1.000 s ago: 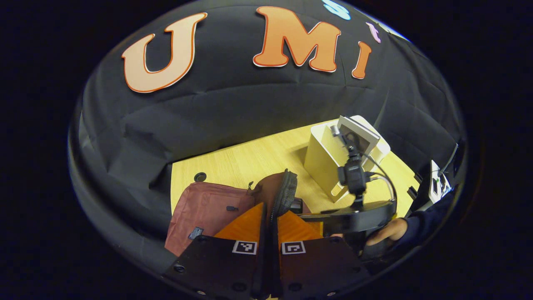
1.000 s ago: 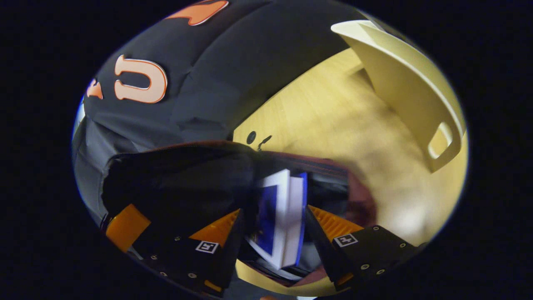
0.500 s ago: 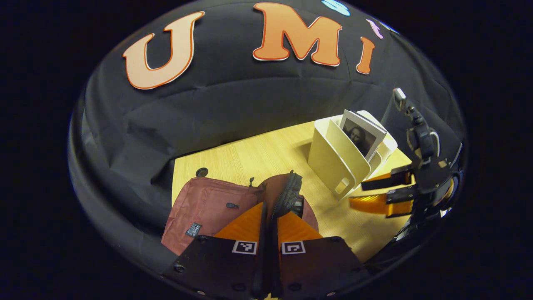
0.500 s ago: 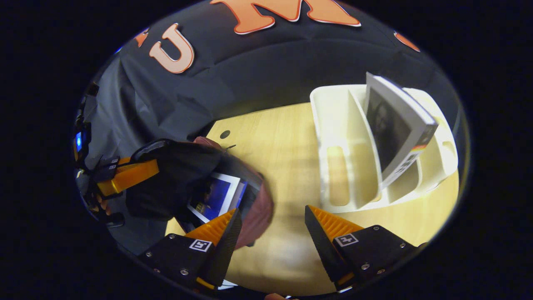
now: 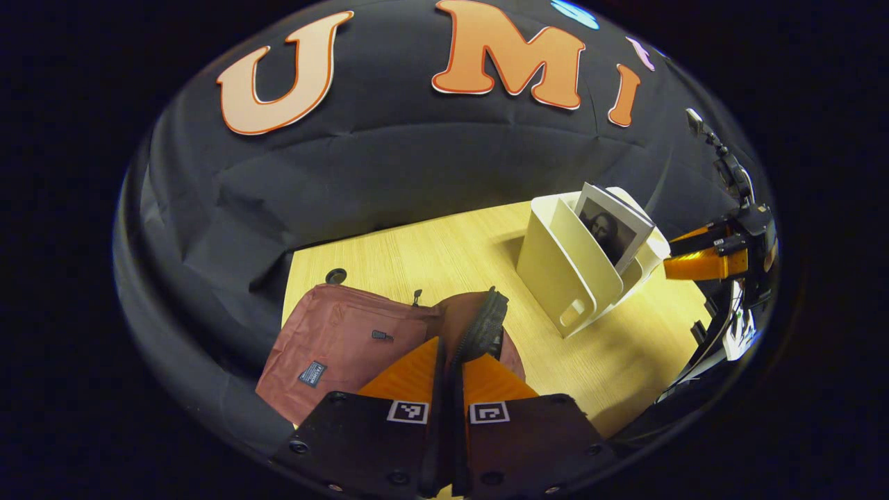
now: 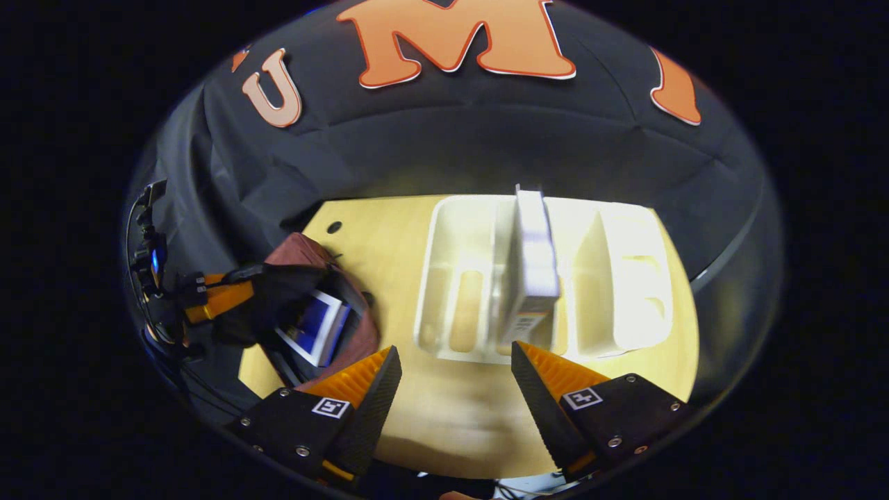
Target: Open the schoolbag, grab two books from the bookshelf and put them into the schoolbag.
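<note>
The maroon schoolbag [image 5: 333,333] lies on the wooden table with its dark-edged flap [image 5: 479,323] lifted. My left gripper [image 5: 451,345] is shut on that flap and holds the bag's mouth apart. A blue book [image 6: 314,326] lies inside the schoolbag [image 6: 300,253]. A white bookshelf [image 6: 615,278] stands ahead of my right gripper [image 6: 453,357], which is open and empty, a short way in front of the shelf. One grey book [image 6: 533,264] stands upright in the middle slot, spine toward me. In the left gripper view that book [image 5: 611,226] shows a portrait cover, with the right gripper [image 5: 701,262] beside it.
The bookshelf [image 5: 566,264] sits at the table's right part, the bag at the left. A small round hole [image 5: 335,276] marks the table's far left corner. The left gripper [image 6: 215,300] and the hand on it hover over the bag. Bare wood lies between bag and shelf.
My right gripper has left the blue book in the bag and swung right, now facing the bookshelf head-on. The left gripper still holds the flap, almost unmoved.
</note>
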Motion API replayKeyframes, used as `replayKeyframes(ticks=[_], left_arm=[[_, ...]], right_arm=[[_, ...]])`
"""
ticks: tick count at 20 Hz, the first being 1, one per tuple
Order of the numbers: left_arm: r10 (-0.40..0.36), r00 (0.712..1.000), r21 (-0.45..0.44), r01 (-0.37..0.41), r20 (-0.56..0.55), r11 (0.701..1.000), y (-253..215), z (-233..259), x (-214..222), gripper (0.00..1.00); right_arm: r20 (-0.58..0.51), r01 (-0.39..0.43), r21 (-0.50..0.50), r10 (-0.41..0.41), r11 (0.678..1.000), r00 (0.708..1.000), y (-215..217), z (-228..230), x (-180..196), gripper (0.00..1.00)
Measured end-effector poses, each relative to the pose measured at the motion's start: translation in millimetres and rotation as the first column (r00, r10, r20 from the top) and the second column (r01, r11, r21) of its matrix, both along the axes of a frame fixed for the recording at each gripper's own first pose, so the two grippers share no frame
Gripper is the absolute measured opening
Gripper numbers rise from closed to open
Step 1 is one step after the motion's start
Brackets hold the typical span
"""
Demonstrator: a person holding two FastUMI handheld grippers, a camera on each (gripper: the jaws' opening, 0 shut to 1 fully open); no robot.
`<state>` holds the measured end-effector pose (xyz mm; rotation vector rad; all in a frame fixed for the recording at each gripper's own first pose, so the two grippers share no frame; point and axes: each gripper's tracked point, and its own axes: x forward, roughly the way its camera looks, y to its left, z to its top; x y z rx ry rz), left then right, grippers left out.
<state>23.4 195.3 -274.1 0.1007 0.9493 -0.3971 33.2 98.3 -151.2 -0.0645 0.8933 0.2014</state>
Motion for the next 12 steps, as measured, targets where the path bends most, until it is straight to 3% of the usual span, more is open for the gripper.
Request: replayKeyframes(ticks=[6, 12], left_arm=[[0.032, 0.999, -0.011, -0.032, -0.017, 0.999, 1.2, -8.3, -1.8, 0.07], [0.059, 0.998, -0.005, -0.059, -0.034, 0.998, 6.5, -16.0, -0.6, 0.08]], right_arm=[[-0.013, 0.036, -0.046, -0.036, 0.998, 0.999, -29.7, 33.6, 55.2, 0.95], [-0.157, 0.005, -0.075, -0.017, 0.997, 0.987, -24.5, -0.1, 89.6, 0.95]])
